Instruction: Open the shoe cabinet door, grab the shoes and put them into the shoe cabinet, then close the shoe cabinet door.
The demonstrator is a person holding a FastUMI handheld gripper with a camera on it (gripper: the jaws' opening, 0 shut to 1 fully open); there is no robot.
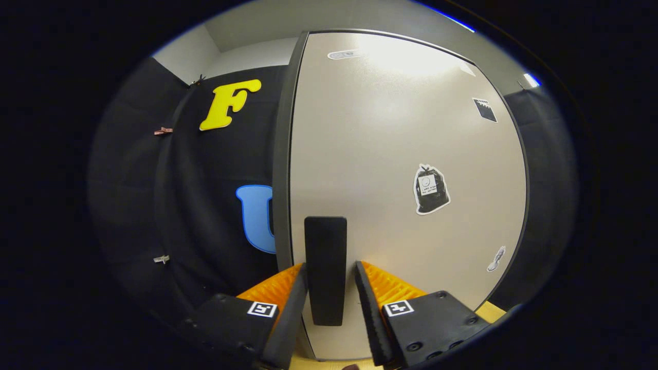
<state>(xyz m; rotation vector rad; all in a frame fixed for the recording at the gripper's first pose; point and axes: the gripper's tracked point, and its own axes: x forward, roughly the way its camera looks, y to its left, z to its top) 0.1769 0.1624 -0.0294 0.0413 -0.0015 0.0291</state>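
Landmark: the one black door handle (325,271), a vertical bar mounted low on the shoe cabinet door (406,154).

Far left of the handle: black cloth wall (154,205) with three small clips on it, one at the top corner (197,80), one below that (163,131), one lower still (161,259).

Just left of the handle: one dark vertical door edge strip (281,154), running from the top of the door down to beside the handle.

At the handle: one gripper (330,280), two fingers spread apart, the handle standing between them. Left finger (291,313) sits right against the handle's left side; right finger (367,313) is just beside the right side with a thin gap showing. Whether either finger actually presses on the handle cannot be told. One square marker on each finger block, two in all.

Right of and above the handle: the pale door panel looks shut and carries four stickers: one oval one near the top (343,54), one dark square one at upper right (485,109), one black bag-shaped one at mid height (431,189), one small pale one low right (496,259).

Below the handle: a strip of light wood floor (491,311).
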